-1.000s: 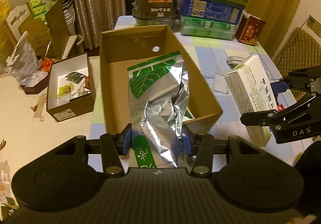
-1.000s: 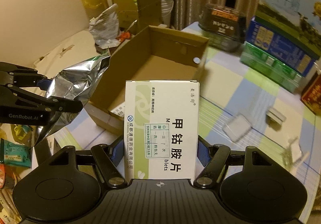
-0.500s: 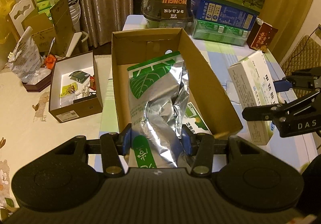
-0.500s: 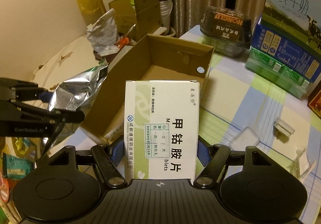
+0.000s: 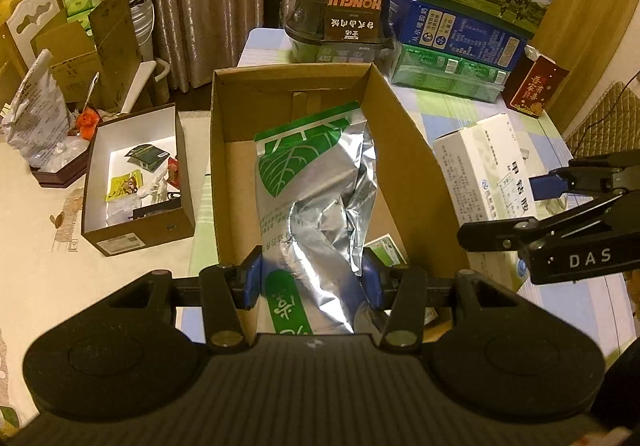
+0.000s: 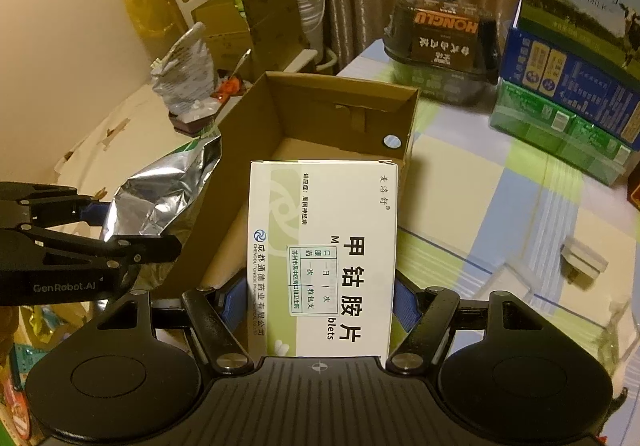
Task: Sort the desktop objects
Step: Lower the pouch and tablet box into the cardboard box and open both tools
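Flanking the cardboard box (image 5: 404,150): left gripper (image 5: 312,278) clamping foil bag (image 5: 316,198), right gripper (image 6: 320,302) clamping medicine box (image 6: 324,246).

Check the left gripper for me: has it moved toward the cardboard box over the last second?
Yes. The left gripper, shut on the foil bag, has advanced over the cardboard box: the box's near wall, earlier ahead of it, now sits beneath it.

- Left gripper (image 5: 312,278) clamps a silver-green foil bag (image 5: 316,202) over the open cardboard box (image 5: 404,150)
- Right gripper (image 5: 516,206) at 3 o'clock grips a white medicine box (image 5: 480,174)
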The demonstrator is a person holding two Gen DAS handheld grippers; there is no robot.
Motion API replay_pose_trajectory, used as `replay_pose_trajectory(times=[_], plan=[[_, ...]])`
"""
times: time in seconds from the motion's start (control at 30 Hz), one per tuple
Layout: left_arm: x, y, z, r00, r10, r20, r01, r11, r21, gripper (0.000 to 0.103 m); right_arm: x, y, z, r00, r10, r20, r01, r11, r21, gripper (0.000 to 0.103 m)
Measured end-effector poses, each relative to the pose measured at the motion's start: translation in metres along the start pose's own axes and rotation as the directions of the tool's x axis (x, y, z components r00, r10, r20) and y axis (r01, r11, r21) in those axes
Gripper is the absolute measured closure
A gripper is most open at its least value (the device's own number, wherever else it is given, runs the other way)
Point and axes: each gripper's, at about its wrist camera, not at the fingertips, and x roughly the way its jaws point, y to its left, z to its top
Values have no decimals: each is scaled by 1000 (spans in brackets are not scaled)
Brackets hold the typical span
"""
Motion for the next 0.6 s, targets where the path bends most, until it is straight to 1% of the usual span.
replay_pose_trajectory(times=[0.2, 0.3, 0.43, 0.57, 0.6], plan=[[20, 3, 6, 1000, -11, -16, 11, 1000, -9, 59, 16, -11, 5, 1000, 5, -8, -5, 999, 33, 35], [26, 7, 9, 1000, -23, -10, 22, 999, -28, 56, 22, -16, 7, 1000, 12, -13, -11, 999, 52, 35], [22, 13, 14, 999, -15, 28, 17, 999, -46, 56, 25, -21, 9, 1000, 20, -8, -19, 997, 72, 35], [16, 15, 16, 999, -5, 41, 6, 999, -42, 55, 25, -23, 11, 1000, 26, -5, -26, 996, 87, 35], [14, 16, 16, 999, -2, 43, 4, 999, -40, 53, 25, -22, 11, 1000, 28, -3, -28, 995, 92, 35]])
